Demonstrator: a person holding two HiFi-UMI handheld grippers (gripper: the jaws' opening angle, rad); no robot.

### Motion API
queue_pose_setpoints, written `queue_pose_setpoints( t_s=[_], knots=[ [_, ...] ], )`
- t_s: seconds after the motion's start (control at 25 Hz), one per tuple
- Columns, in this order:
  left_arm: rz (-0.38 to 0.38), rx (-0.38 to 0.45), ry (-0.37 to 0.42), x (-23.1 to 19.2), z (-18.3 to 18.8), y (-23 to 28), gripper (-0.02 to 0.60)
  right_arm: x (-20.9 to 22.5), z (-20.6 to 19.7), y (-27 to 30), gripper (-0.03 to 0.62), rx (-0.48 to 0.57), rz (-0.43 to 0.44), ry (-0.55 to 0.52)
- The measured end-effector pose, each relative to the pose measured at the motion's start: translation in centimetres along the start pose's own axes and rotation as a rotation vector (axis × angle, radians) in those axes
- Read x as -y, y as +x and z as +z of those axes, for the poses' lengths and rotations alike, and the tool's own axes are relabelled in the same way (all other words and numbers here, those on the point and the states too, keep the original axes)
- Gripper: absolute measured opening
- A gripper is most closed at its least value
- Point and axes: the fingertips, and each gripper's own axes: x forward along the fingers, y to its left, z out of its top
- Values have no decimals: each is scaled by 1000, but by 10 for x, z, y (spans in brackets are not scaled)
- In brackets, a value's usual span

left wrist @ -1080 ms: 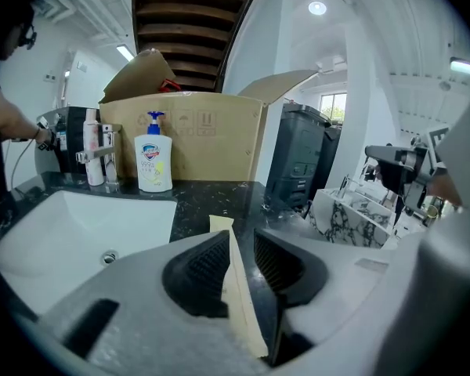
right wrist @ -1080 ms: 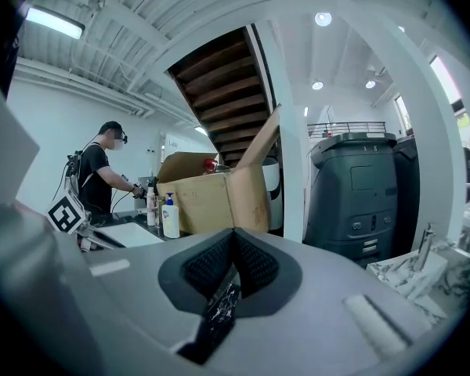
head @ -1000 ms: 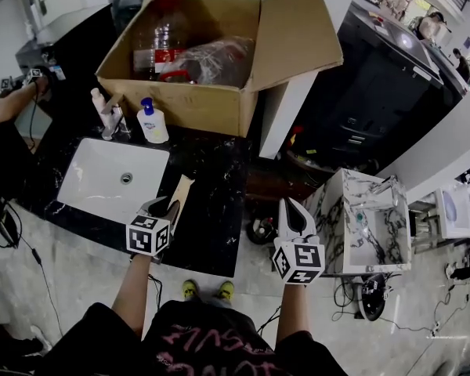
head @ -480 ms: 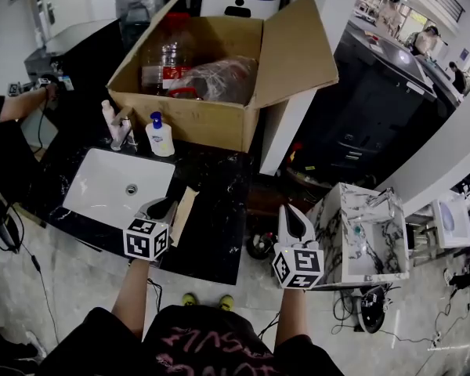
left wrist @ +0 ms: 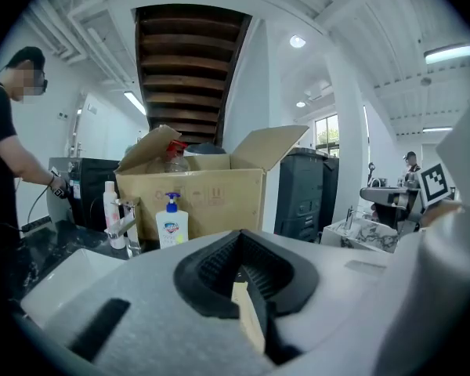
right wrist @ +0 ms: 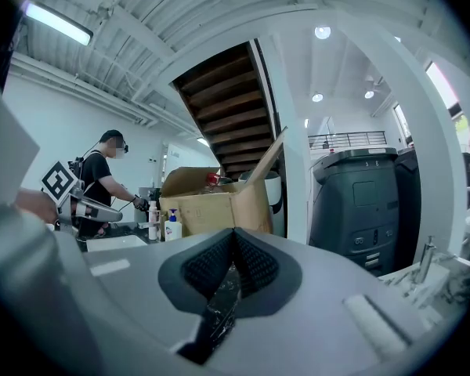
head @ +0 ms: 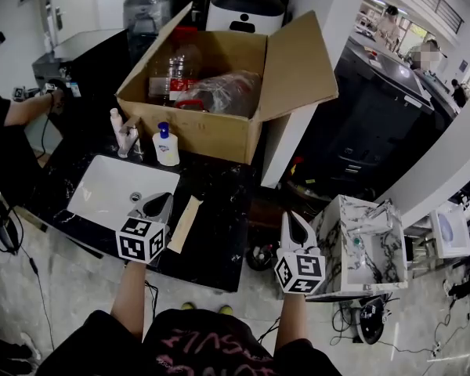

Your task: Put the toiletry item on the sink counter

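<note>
The flat, long, pale tan toiletry item (head: 185, 223) lies flat on the black, white-veined marble worktop (head: 223, 202). It sits just right of the white rectangular sink basin (head: 110, 194). Its long side runs slightly aslant from the worktop's front edge towards the back, and nothing grips it.

No word readable with certainty
- shirt (head: 211, 343): pink lettering, upside down, cut by frame edge, illegible
- pump bottle (left wrist: 171, 227): blue-red label, print too small
- cardboard box (left wrist: 211, 202): faint handling symbols, blurred
- plastic bottle (head: 186, 69) in box: red label, unreadable
- left claw (head: 158, 202), right claw (head: 290, 216): black-white square markers on cubes, no letters
</note>
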Motion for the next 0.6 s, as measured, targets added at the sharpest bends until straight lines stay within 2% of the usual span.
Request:
queue_pose_setpoints(
  t_s=[0.24, 0.6],
  knots=[
    [19, 15, 69, -2, 19, -9, -8, -6, 4, 2, 12, 3, 8, -6],
    [-1, 76, 60, -1, 39, -19, -3, -9, 12, 1, 12, 15, 11, 4]
  ],
)
